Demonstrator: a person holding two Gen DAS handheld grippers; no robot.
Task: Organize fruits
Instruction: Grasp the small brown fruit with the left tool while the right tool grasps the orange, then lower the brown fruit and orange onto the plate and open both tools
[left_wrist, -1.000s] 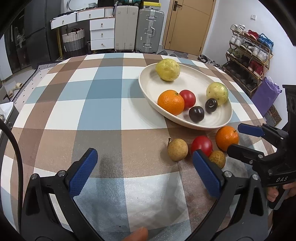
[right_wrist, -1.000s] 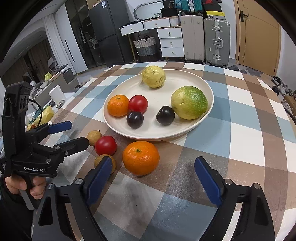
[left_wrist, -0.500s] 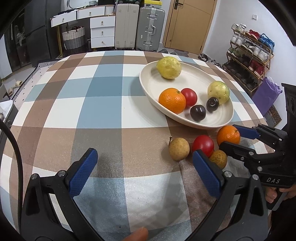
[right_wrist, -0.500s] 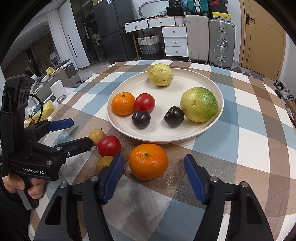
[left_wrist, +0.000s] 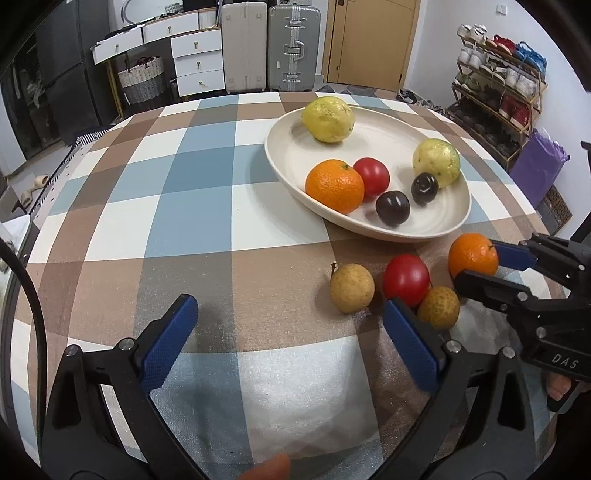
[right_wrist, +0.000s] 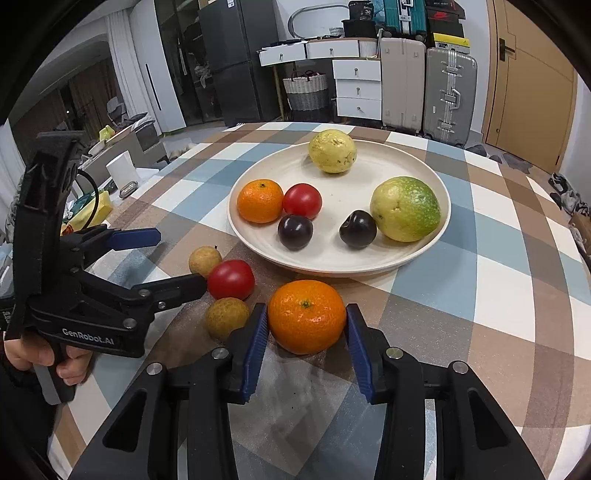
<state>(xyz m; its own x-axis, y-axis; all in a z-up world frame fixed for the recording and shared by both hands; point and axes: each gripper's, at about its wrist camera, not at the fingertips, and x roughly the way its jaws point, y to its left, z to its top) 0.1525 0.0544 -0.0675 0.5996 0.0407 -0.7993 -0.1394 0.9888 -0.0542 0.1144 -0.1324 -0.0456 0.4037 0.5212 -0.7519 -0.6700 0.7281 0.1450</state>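
Blue-padded, the right gripper (right_wrist: 306, 332) is closing on the loose orange (right_wrist: 306, 315), which sits squarely between its pads on the checked tablecloth (right_wrist: 498, 295); both pads look to be touching its sides. Left of it, the left gripper (left_wrist: 288, 332) hangs spread and empty. Straight beyond the orange, very near, lies the plate (right_wrist: 424, 254), so this hand is better placed to carry it there.

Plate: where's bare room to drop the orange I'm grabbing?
The plate has bare room in its middle, bordered by the yellow guava, tomato and green guava, and along its near rim below both plums. Its left side is crowded. The right gripper is closing around the orange.
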